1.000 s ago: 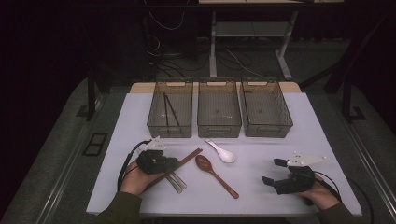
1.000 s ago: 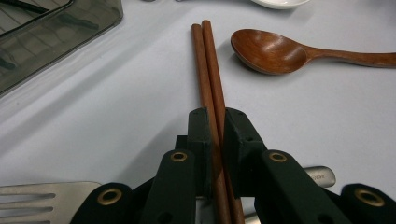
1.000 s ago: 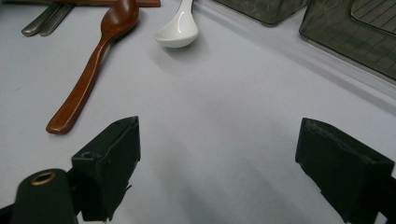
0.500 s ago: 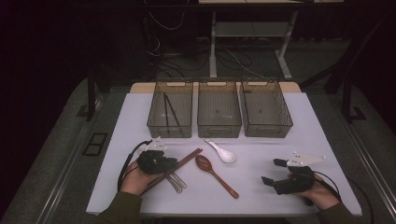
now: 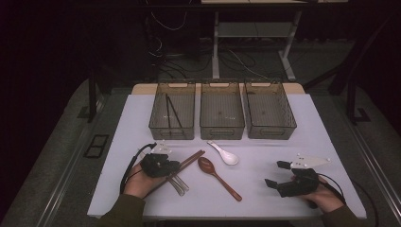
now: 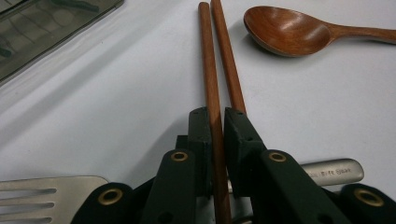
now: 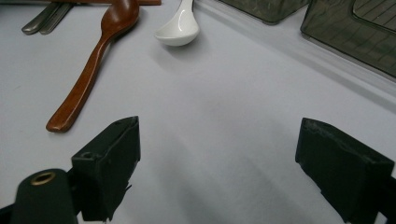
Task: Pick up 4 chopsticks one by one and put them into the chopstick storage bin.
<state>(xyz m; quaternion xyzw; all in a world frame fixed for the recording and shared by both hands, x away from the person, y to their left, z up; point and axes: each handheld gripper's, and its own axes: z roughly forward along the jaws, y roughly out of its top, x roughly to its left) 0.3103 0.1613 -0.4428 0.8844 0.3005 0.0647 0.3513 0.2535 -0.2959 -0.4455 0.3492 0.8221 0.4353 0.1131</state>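
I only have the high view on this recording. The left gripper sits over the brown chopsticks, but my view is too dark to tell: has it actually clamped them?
Observer: The left gripper is shut on one chopstick; the other chopstick lies outside the jaws, alongside it.
Operator: Is there metal cutlery under that gripper?
Observer: Yes, a slotted metal utensil at one side and a stamped steel handle at the other.
Operator: And the right gripper?
Observer: The right gripper is wide open, with bare table between its jaws; the wooden spoon and the white spoon lie ahead of it.
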